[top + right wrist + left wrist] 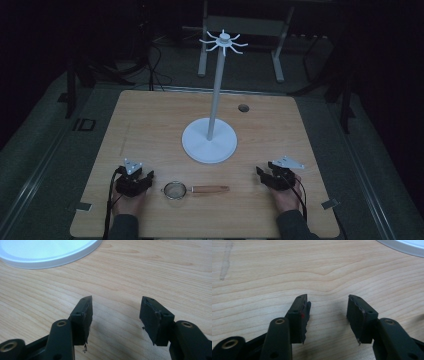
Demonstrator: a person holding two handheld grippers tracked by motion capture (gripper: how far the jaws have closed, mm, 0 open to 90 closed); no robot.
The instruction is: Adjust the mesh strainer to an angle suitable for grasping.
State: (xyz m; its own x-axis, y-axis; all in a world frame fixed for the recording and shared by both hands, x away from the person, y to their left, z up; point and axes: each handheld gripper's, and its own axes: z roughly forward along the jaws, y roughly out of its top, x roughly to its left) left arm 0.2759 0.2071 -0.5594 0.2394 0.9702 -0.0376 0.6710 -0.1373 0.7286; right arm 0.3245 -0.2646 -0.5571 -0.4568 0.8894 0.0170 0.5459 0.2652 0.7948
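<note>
A: How do the left tongs (327,305) stand?

B: Spread apart, with bare wood grain between the two black jaws and nothing gripped. From the high view they rest low on the desk (150,120) near its front left corner, in the person's left hand (129,200).

A: And the right tongs (116,307)?

B: The same: jaws wide, nothing between them but desk surface. In the high view they sit near the front right, with the right hand (287,197) behind them.

A: Where is the strainer?

B: The small mesh strainer (176,190) lies flat on the desk between the two pairs of tongs, along the front edge. Its round bowl is at the left end, just beside the left tongs but apart from them. Its wooden handle (210,189) points right, toward the right tongs, and ends well short of them.

A: What lies farther out?

B: A white hanging stand (210,142) with a round base at the middle of the desk, behind the strainer. A thin pole rises from it to a ring of hooks (223,42) at the top. The base's rim shows at the upper right corner of the left gripper view and at the upper left of the right gripper view. A small dark hole (243,107) is in the desk behind the base, toward the right.
</note>
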